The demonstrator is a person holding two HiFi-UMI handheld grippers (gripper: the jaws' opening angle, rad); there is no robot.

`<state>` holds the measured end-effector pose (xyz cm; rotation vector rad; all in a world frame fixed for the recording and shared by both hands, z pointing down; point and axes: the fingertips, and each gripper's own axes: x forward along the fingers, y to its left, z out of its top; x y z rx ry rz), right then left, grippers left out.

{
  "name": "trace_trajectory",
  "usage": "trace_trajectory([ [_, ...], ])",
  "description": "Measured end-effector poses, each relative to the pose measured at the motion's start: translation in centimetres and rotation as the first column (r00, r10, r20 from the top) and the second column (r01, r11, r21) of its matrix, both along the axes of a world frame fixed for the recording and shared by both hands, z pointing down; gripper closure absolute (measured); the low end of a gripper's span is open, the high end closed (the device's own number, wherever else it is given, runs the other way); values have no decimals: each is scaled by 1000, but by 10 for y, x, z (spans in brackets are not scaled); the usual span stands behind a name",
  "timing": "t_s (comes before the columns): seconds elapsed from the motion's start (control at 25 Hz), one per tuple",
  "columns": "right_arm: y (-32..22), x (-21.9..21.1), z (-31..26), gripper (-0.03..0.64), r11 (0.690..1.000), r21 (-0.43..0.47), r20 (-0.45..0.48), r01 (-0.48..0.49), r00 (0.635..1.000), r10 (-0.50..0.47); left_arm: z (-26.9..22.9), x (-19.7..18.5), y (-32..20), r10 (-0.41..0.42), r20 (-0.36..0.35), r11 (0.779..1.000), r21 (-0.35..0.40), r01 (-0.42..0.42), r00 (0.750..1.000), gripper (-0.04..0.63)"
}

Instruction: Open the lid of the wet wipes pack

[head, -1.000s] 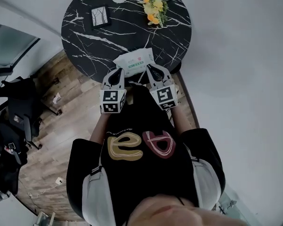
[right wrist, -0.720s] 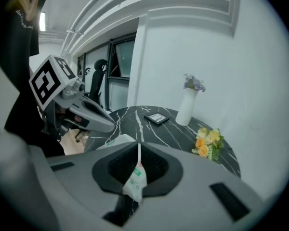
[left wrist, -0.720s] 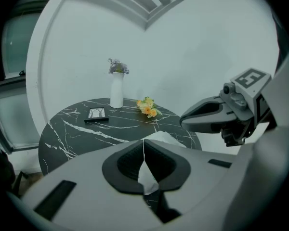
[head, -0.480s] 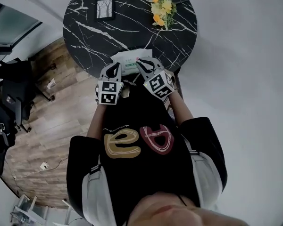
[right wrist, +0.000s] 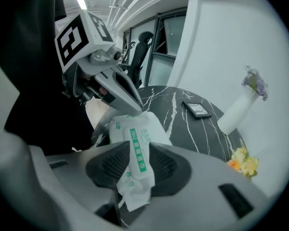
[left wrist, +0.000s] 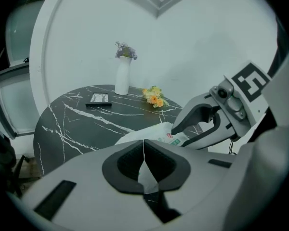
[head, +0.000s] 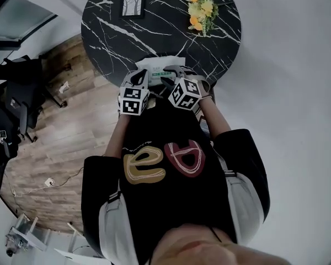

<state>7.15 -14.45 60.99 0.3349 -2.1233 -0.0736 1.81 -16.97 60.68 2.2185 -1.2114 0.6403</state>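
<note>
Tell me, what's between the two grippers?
The wet wipes pack, seen in the head view. The left gripper pinches one edge; the right gripper has jaws that have just been opening, with the pack's other end between them.

A round black table [head: 154,37] veined with white stands where a wooden floor [head: 60,142] meets a pale one, with a dark office chair [head: 14,112] well off to its left. On its far half lie a small picture frame [head: 133,5] and a bunch of yellow and orange flowers [head: 202,12]. Between them, at the far rim, stands a white vase [left wrist: 122,81] holding purple sprigs [left wrist: 125,50].
</note>
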Motion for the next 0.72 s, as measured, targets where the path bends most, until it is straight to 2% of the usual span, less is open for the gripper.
trace_trajectory([
  [0.12,2,2,7,466,999,-10,-55,53,997,-53,5,1,1,-11,-1,1000,-17,11,1000,577],
  [0.4,5,-2,19,434,992,-17,-113,124,986,-125,14,1,4,-33,25,999,-39,34,999,577],
  [0.72,4,-3,26,431,989,8,-136,149,980,-146,26,-2,11,-32,50,997,-75,36,998,577],
])
